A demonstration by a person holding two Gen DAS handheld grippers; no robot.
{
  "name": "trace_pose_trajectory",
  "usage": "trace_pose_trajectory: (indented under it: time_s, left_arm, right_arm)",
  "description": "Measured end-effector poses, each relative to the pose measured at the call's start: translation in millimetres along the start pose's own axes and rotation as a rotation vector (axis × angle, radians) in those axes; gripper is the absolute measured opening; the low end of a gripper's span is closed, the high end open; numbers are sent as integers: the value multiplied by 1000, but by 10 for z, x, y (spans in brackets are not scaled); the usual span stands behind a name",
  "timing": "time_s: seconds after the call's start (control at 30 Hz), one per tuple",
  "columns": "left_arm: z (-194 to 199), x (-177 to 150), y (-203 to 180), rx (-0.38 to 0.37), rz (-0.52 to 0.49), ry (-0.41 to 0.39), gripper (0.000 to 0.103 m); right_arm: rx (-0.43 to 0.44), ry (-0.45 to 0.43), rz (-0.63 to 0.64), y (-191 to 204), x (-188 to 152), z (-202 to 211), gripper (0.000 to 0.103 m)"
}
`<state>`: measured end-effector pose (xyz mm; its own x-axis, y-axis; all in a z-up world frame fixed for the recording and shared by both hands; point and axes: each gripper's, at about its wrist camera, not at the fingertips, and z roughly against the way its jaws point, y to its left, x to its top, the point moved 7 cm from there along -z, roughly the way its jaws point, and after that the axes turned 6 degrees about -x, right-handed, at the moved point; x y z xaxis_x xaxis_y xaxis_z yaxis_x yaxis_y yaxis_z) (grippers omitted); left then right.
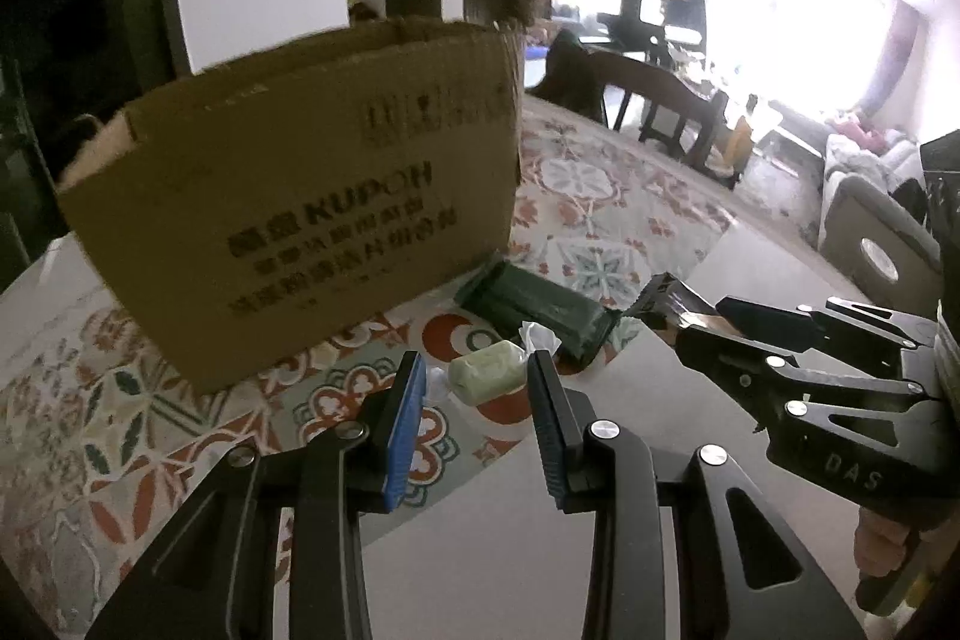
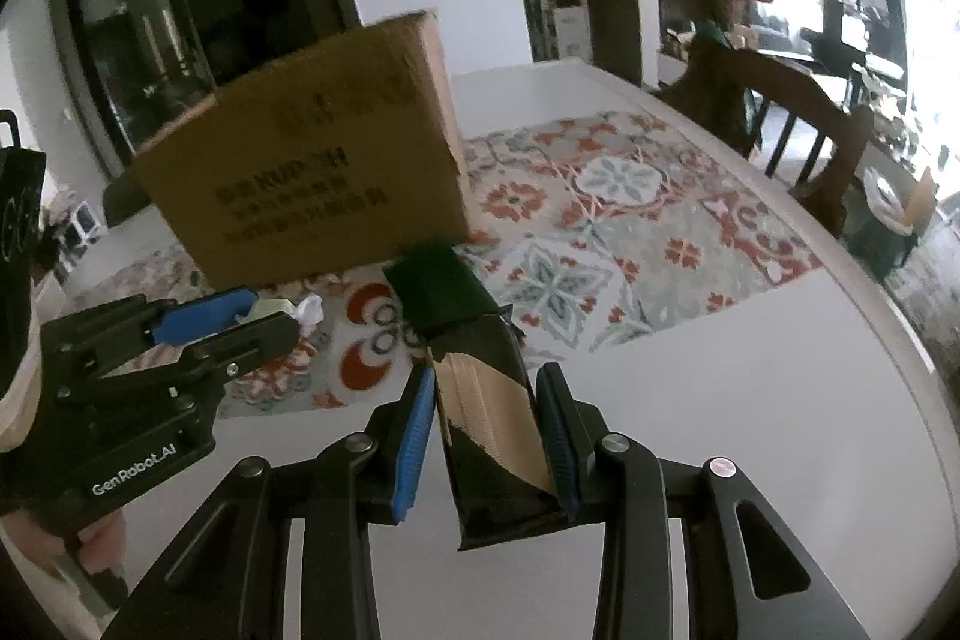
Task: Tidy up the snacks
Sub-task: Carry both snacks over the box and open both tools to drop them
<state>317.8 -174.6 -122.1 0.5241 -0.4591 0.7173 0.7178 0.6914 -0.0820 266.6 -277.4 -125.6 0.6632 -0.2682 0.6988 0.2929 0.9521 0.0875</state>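
A cardboard box printed with dark lettering is seen standing on a patterned mat on the desk, ahead of both grippers, with a dark green packet lying in front of it and a wooden chair off to the right. The right gripper is pinched on a black-and-tan snack packet, whose long axis runs straight ahead between the fingers towards the box. The left gripper is closed on a pale green candy in a clear twisted wrapper, held crosswise between its fingers.
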Motion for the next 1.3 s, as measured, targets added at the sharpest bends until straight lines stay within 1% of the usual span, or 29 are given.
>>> trace_pose_trajectory:
  time_s: [0.13,0.37,0.67,0.93,1.1,1.3]
  left_arm:
    - [205,49,25,30,27,-34,35]
    - [526,180,97,68,51,-98,35]
    - [846,353,222,115,71,-170,35]
    - [947,542,414,151,85,-218,35]
    - [945,713,537,153,100,-241,35]
    - [912,944,695,150,119,-259,35]
  right_arm:
    - [29,-33,18,59,96,153,36]
    - [74,-123,67,246,355,439,36]
    - [115,-206,99,446,641,652,36]
    - [130,-257,123,561,895,715,36]
    - [127,-294,140,622,1125,722,36]
    - [156,-315,160,702,1428,670,36]
